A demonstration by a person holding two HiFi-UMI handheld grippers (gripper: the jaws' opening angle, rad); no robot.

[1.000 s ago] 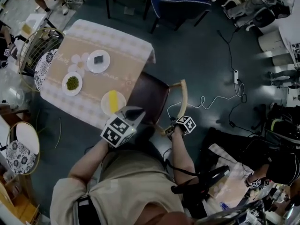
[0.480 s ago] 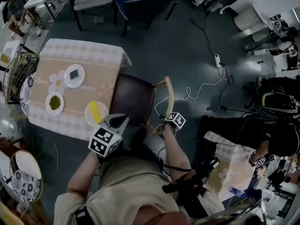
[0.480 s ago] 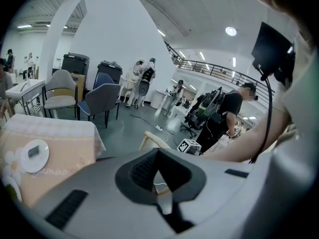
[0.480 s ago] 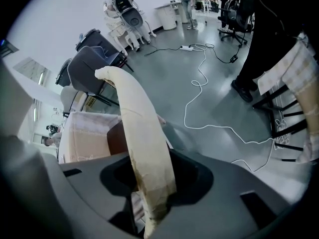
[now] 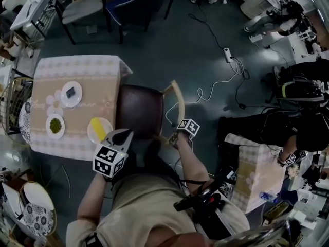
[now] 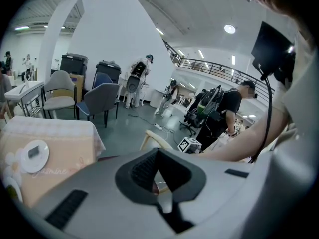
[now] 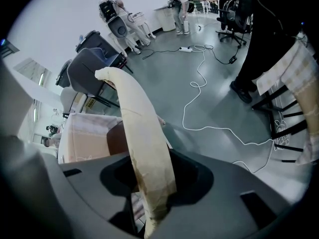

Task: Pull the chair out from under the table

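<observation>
The chair has a dark brown seat (image 5: pixel 140 109) and a curved pale wooden backrest (image 5: pixel 181 103). It stands at the right edge of the cloth-covered table (image 5: pixel 77 66), with the seat's left side at the table's edge. My right gripper (image 5: pixel 172 138) points steeply down and is shut on the near end of the backrest. In the right gripper view the backrest (image 7: pixel 137 123) runs up between the jaws of the right gripper (image 7: pixel 149 193). My left gripper (image 5: pixel 123 136) hovers by the seat's near left corner, shut and holding nothing. The left gripper (image 6: pixel 158 176) faces the table (image 6: pixel 55 158).
Three plates (image 5: pixel 71 93) lie on the table, one with a yellow item (image 5: pixel 100 130). A white cable and power strip (image 5: pixel 226 55) lie on the floor beyond the chair. Other chairs (image 5: pixel 82 6) stand at the back, another cloth-covered table (image 5: pixel 257 174) at the right, with people nearby.
The head camera has swung, so table and chair sit further left in the picture. The right gripper keeps its hold on the backrest and has shifted slightly with it.
</observation>
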